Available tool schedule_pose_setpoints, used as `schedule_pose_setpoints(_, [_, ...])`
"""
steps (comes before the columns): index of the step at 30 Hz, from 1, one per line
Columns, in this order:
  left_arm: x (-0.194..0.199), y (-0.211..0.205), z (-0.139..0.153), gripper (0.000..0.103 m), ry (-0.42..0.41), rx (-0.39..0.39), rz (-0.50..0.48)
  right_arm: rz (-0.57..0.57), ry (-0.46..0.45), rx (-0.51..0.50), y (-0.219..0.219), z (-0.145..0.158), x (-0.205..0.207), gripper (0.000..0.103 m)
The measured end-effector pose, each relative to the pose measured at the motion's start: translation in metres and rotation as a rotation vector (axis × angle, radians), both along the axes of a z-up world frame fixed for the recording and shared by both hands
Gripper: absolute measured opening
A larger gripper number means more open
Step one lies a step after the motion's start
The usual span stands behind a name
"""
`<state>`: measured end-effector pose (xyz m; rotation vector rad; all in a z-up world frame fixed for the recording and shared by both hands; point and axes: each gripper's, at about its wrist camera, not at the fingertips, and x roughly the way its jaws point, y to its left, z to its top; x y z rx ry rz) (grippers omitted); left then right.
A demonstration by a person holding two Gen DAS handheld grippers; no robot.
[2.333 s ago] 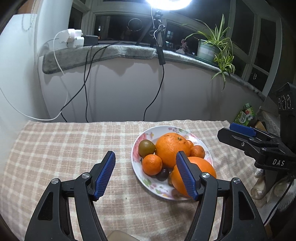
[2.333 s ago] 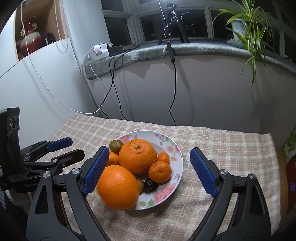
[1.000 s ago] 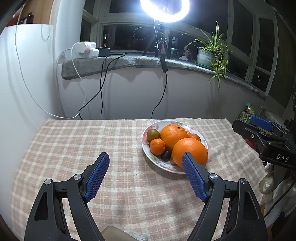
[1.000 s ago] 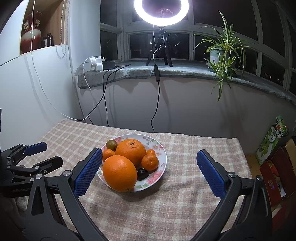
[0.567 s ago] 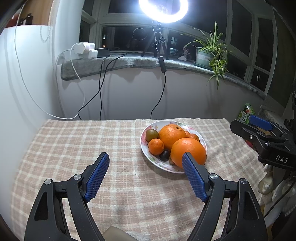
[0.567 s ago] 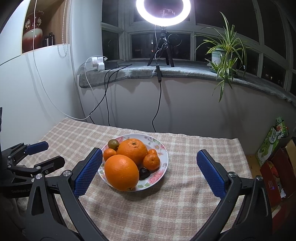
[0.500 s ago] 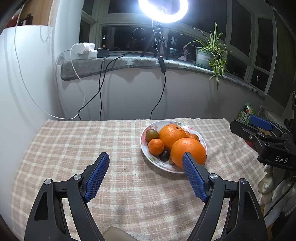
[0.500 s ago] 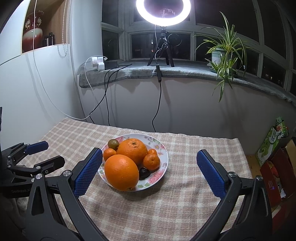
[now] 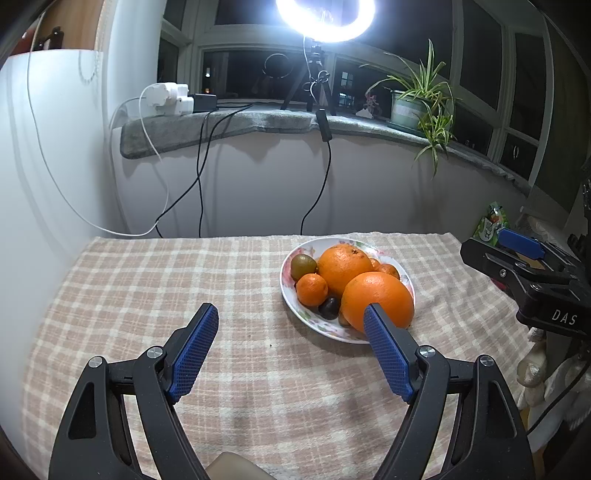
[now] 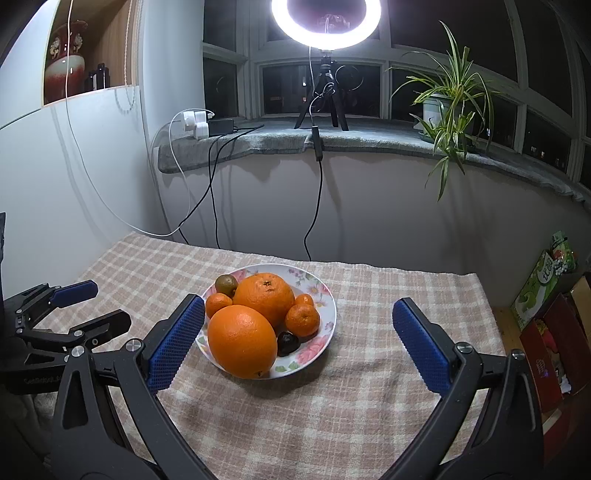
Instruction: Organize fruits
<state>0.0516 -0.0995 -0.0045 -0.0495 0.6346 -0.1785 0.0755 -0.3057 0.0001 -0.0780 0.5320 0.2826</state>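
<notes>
Left wrist view: left gripper point(image 9: 291, 317), black tongs with blue textured pads, is sitting spread wide and empty in the lower centre of the frame, over the beige checked tablecloth point(image 9: 147, 295). Its right pad is overlapping the near edge of the white floral plate point(image 9: 291, 299) at right of centre; the plate is lying ahead and right of the gap, not between the pads. Right gripper's tip point(image 9: 517, 254) is showing at the right edge.

Right wrist view: right gripper point(image 10: 298, 325) is also spread wide, holding nothing, lower half of frame. The plate point(image 10: 325, 295) is lying just ahead of the gap, toward its left pad. The big smooth orange point(image 10: 242, 341) is sitting nearest, just beside the left pad. Behind it are sitting a second large orange point(image 10: 264, 297), small tangerines point(image 10: 302, 319), a dark round plum-like fruit point(image 10: 287, 343), and a green-brown kiwi point(image 10: 226, 283) at the far left rim. Left gripper point(image 10: 92, 306) is showing at left edge, slightly parted.

Farther up: grey windowsill, ring light point(image 10: 327, 22), potted spider plant point(image 10: 447, 103).
</notes>
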Motion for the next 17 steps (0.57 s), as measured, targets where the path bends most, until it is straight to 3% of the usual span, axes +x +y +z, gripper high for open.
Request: schedule_pose_setpoints(17, [0.0017,0.0018,-0.0023,0.081,-0.017,0.01,-0.002,0.003,0.009,0.0,-0.0023,-0.0084,0.0013,0.103])
